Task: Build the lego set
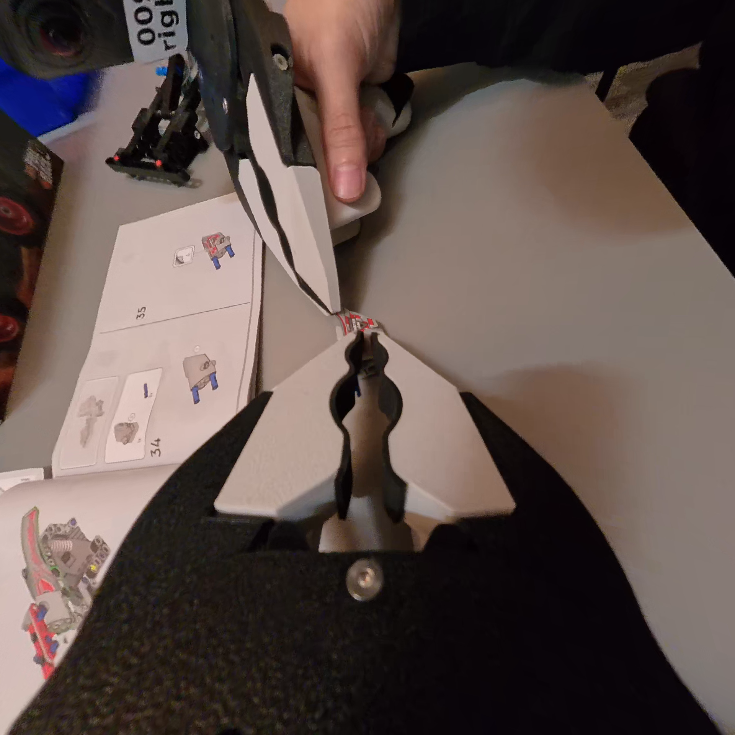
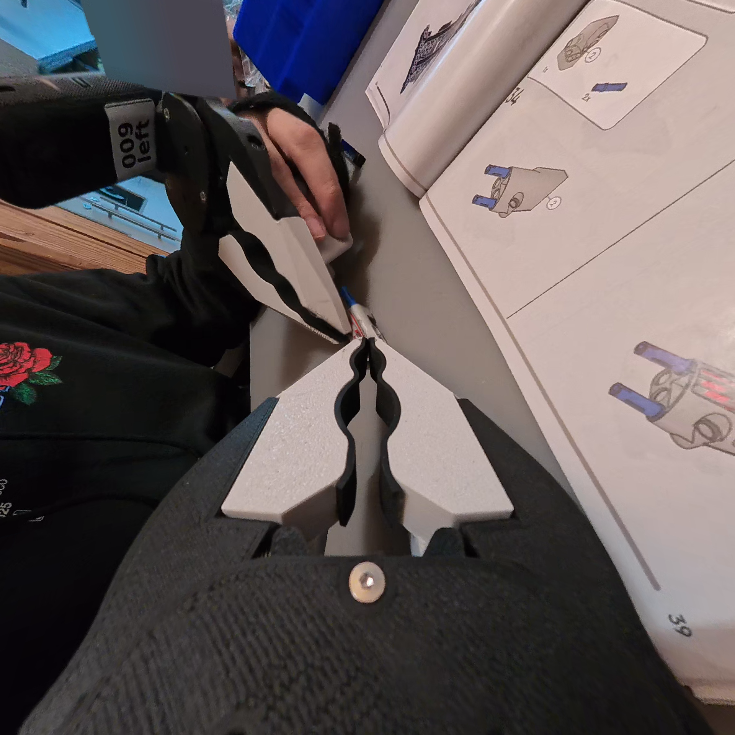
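My left gripper (image 1: 366, 338) is shut on a small grey lego piece (image 1: 369, 364) with a blue pin, held just above the grey table (image 1: 517, 278). A red and white sticker (image 1: 356, 321) lies across the piece's far end. My right gripper (image 1: 332, 311) comes in from the upper left, shut, its tips pinching the sticker's edge. In the right wrist view my right gripper (image 2: 366, 343) is shut, tip to tip with my left gripper (image 2: 341, 336). The piece's blue pin (image 2: 345, 297) and the sticker (image 2: 358, 327) show beside them. Most of the piece is hidden by the fingers.
An open instruction booklet (image 1: 175, 338) lies left of the grippers; it also shows in the right wrist view (image 2: 576, 238). A partly built black lego model (image 1: 155, 131) stands at the back left near a blue bin (image 1: 39, 99) and the set's box (image 1: 20, 238). The person's body (image 2: 99, 397) is close by. Only a small space, under 4 cm, lies between the two pairs of fingers. Left tips and right tips are each some 25 cm from the partly built black lego model (image 1: 155, 131).
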A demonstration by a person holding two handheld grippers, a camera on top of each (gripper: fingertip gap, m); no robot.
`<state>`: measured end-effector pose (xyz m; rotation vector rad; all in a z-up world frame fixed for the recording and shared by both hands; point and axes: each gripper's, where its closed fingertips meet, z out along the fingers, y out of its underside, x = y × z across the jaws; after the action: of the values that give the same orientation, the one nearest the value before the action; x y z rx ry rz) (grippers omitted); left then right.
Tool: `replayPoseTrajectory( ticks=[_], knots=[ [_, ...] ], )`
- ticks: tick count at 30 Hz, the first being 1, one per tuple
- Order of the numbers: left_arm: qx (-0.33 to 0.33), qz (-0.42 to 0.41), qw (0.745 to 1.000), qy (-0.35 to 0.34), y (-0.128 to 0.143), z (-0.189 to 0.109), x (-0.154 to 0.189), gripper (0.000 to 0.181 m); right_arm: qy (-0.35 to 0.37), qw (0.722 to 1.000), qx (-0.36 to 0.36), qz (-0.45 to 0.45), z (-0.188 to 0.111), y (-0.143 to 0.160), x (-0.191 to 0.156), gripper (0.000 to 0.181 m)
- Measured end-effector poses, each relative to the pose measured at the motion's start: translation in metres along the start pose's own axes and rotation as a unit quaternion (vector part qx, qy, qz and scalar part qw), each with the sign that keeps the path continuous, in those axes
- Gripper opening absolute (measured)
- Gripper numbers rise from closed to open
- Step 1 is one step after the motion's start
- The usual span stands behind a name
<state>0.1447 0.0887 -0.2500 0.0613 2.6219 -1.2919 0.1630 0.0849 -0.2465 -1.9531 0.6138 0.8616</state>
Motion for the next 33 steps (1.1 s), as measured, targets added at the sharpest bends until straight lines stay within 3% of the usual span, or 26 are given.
replayPoseTrajectory(
  ticks=[5, 10, 14, 17, 20, 23, 33],
  knots=[
    [0.003, 0.004, 1.000, 0.004, -0.008, 0.003, 0.002, 0.005, 0.000, 1.000, 0.000, 0.000, 0.000, 0.000, 0.000, 0.000],
    [-0.056, 0.029, 0.998, 0.022, 0.004, 0.012, 0.012, 0.004, 0.001, 1.000, 0.000, 0.000, 0.000, 0.000, 0.000, 0.000],
    [-0.059, 0.034, 0.997, 0.023, 0.003, 0.011, 0.014, 0.000, 0.001, 1.000, 0.000, 0.000, 0.000, 0.000, 0.000, 0.000],
    [-0.026, 0.013, 0.999, 0.021, -0.006, 0.005, 0.011, 0.011, 0.000, 1.000, 0.000, 0.000, 0.000, 0.000, 0.000, 0.000],
    [0.020, -0.013, 0.999, -0.022, -0.019, -0.002, -0.006, 0.007, 0.000, 1.000, 0.000, 0.000, 0.000, 0.000, 0.000, 0.000],
    [0.001, -0.039, 0.998, -0.054, -0.011, -0.002, -0.020, 0.009, 0.000, 1.000, 0.000, 0.000, 0.000, 0.000, 0.000, 0.000],
    [-0.035, -0.044, 0.997, -0.045, 0.002, 0.011, -0.013, 0.015, 0.000, 1.000, 0.000, 0.001, 0.000, 0.000, 0.000, 0.000]
  ],
)
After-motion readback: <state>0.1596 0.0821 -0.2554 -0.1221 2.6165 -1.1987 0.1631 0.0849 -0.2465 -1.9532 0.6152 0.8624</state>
